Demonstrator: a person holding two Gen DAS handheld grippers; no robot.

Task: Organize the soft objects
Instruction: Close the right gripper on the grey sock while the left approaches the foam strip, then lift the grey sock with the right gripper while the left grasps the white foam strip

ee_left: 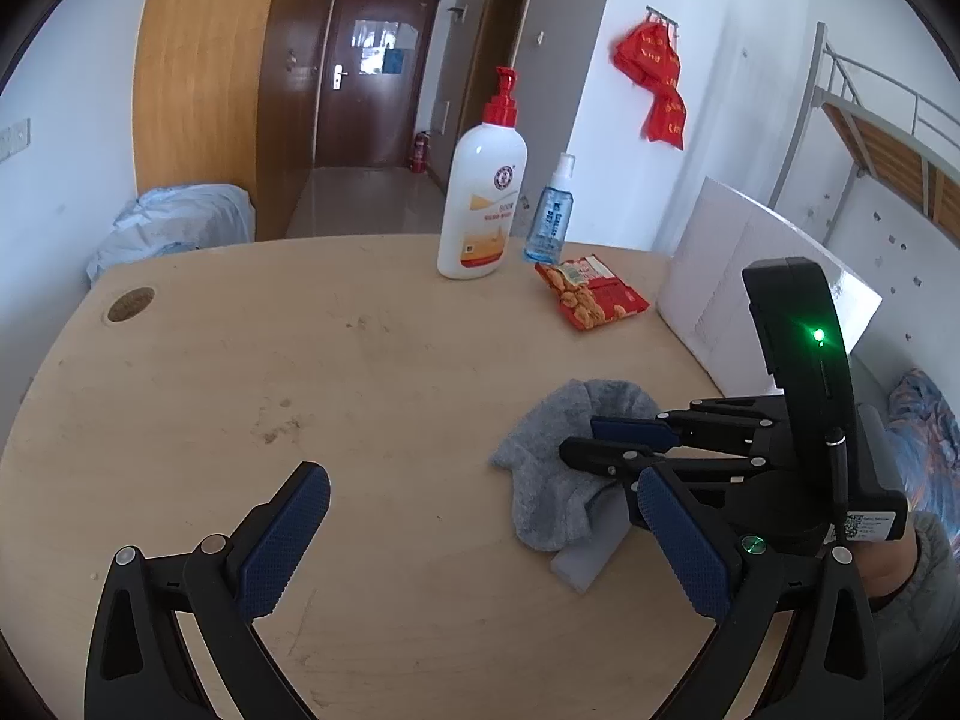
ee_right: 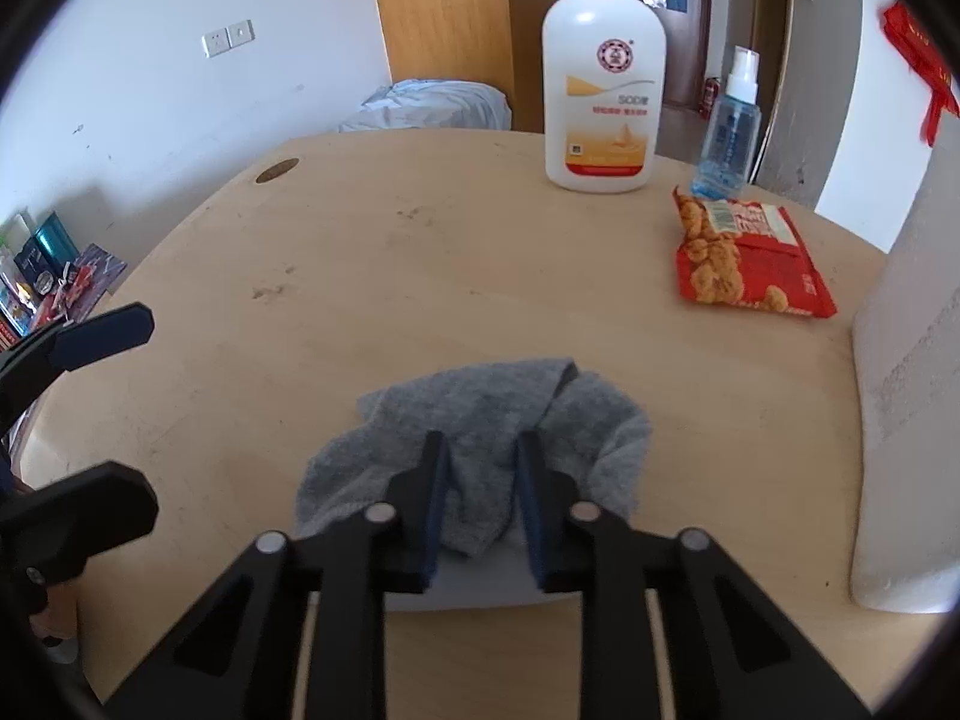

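Observation:
A grey sock lies crumpled on the wooden table, partly over a flat grey-white piece. It also shows in the left wrist view. My right gripper is low over the sock with its fingers narrowly apart, straddling a fold of the fabric; in the left wrist view it reaches in from the right onto the sock. My left gripper is wide open and empty, just left of the sock. Its fingers show at the left edge of the right wrist view.
A white pump bottle, a small blue spray bottle and a red snack packet stand at the table's far side. A white foam box stands along the right edge. A cable hole is at the far left.

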